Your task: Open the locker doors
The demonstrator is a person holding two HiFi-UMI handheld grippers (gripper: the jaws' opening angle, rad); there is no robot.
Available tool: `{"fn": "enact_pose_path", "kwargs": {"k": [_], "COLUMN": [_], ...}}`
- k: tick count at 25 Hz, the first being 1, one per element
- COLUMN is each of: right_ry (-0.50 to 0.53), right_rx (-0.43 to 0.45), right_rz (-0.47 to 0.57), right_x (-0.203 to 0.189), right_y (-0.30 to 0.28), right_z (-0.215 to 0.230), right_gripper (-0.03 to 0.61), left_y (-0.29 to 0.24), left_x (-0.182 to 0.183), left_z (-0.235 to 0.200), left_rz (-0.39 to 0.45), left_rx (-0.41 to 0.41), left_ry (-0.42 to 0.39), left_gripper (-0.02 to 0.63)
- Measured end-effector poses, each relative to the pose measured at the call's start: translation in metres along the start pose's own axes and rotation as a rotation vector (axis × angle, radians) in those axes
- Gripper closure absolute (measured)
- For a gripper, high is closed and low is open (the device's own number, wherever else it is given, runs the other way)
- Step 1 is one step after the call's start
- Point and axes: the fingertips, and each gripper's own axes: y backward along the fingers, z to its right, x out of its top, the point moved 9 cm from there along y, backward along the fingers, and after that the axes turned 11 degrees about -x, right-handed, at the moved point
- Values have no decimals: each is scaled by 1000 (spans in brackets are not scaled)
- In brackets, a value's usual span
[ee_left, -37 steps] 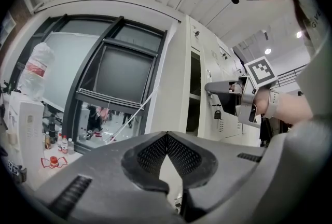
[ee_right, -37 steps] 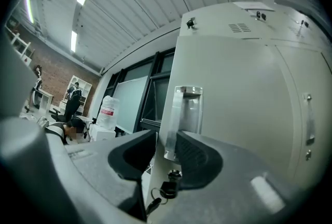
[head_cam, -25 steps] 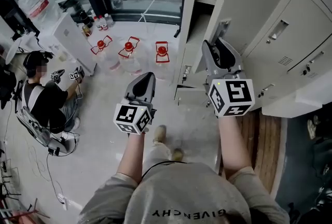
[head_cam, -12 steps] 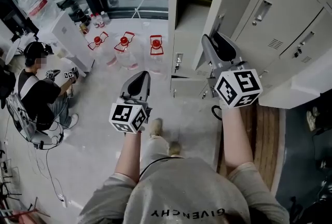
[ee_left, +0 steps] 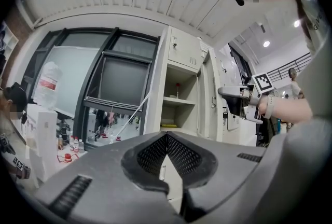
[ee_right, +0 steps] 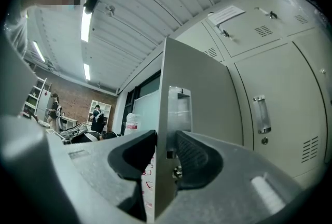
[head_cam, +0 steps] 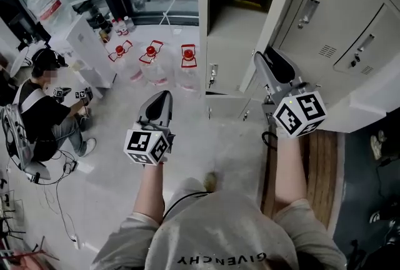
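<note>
A bank of pale grey lockers stands ahead and to the right. One tall locker door (head_cam: 312, 31) is swung open, baring shelves (head_cam: 234, 19) inside. My right gripper (head_cam: 261, 57) is shut on that door's free edge (ee_right: 197, 93) at the latch. In the right gripper view the edge runs between the two pads of the right gripper (ee_right: 166, 140). Its jaws have just been opening a little with the door edge still between them. My left gripper (head_cam: 160, 96) hangs over the floor left of the lockers, shut and holding nothing. In the left gripper view its tips (ee_left: 167, 136) meet in front of the open locker (ee_left: 179, 109).
Closed locker doors (head_cam: 369, 37) continue to the right. Three red-capped water jugs (head_cam: 150, 53) stand on the floor ahead, next to a white cabinet (head_cam: 87, 50). A person (head_cam: 44, 112) sits at the left. A wooden strip (head_cam: 319, 156) runs along the lockers' foot.
The locker door has swung further open, with my right gripper moving right along with it. My left gripper has drifted slightly left and nearer.
</note>
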Motion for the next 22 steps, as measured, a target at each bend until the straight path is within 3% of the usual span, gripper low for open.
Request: {"fn": "enact_pose_path", "kwargs": {"k": [7,22], "right_ry": [17,42], "right_rx": [-27,-216], "right_rz": [16,-7], "right_x": [7,19], "right_y": [36,104], "right_z": [25,81], "right_gripper": [452,509], "left_y": [13,61], "left_x": [-4,-6], "left_z": [21,68], "left_rz": [6,0], "left_rx": [6,40], "left_ry": [15,30], "left_gripper": [615,615]}}
